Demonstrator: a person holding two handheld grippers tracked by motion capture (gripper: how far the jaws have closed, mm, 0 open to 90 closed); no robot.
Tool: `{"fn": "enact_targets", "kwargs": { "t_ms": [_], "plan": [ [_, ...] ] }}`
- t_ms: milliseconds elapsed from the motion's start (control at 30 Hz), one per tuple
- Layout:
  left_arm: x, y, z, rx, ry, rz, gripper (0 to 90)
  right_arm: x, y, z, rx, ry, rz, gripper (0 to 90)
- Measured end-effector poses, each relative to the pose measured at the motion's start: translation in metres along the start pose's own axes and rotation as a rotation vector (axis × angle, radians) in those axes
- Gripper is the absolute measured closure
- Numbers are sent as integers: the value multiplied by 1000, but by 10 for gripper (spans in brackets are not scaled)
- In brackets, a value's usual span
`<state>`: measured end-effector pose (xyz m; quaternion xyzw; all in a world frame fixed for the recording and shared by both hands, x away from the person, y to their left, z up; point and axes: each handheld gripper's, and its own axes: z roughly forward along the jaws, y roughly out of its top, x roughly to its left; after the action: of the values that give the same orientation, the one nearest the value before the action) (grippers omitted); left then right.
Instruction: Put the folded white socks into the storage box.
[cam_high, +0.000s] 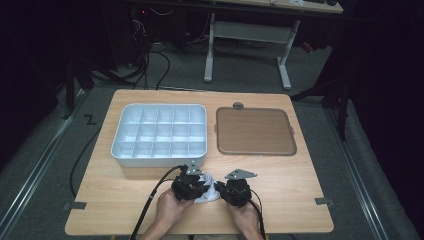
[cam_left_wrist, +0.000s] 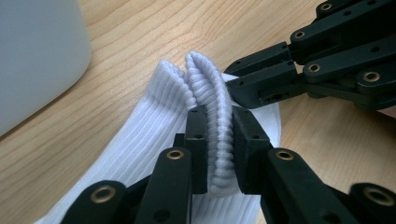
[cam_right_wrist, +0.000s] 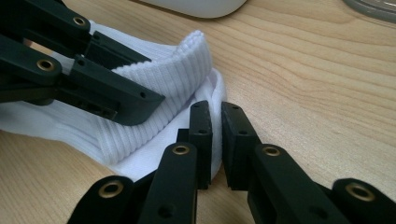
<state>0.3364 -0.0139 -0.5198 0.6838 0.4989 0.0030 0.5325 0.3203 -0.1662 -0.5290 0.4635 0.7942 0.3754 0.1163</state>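
Note:
A white ribbed sock (cam_high: 208, 194) lies bunched near the table's front edge, between both hands. My left gripper (cam_high: 201, 184) is shut on a raised fold of the sock's ribbed cuff (cam_left_wrist: 205, 74); in the left gripper view the left gripper (cam_left_wrist: 219, 119) squeezes the fold between its pads. My right gripper (cam_high: 220, 190) faces it from the right, and its jaws pinch a thin edge of the same sock (cam_right_wrist: 187, 60). In the right gripper view the right gripper (cam_right_wrist: 215, 112) has that edge standing up between its nearly touching pads. The two grippers' tips almost meet.
A white tray (cam_high: 159, 160) with several empty compartments sits just behind the hands, its corner (cam_left_wrist: 37, 56) close to the sock. A brown flat tray (cam_high: 255, 131) lies to its right, with a small grey disc (cam_high: 238, 105) behind it. Bare wooden tabletop (cam_high: 300, 185) spreads to the right.

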Motion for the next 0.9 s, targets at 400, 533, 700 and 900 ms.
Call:
{"fn": "enact_targets", "kwargs": {
  "t_ms": [400, 533, 700, 900],
  "plan": [
    [0, 4, -6, -12, -9, -37, 603, 0, 1, 0, 2, -12, -11, 828],
    [0, 11, -17, -40, -30, -52, 518, 1, 1, -2, -6, -28, -14, 788],
    [2, 18, -34, -67, -47, -75, 473, 0, 3, -8, -25, -39, -20, 738],
    [8, 21, -51, -96, -29, -84, 456, 1, 6, -19, -49, -50, -32, 742]
  ]
}}
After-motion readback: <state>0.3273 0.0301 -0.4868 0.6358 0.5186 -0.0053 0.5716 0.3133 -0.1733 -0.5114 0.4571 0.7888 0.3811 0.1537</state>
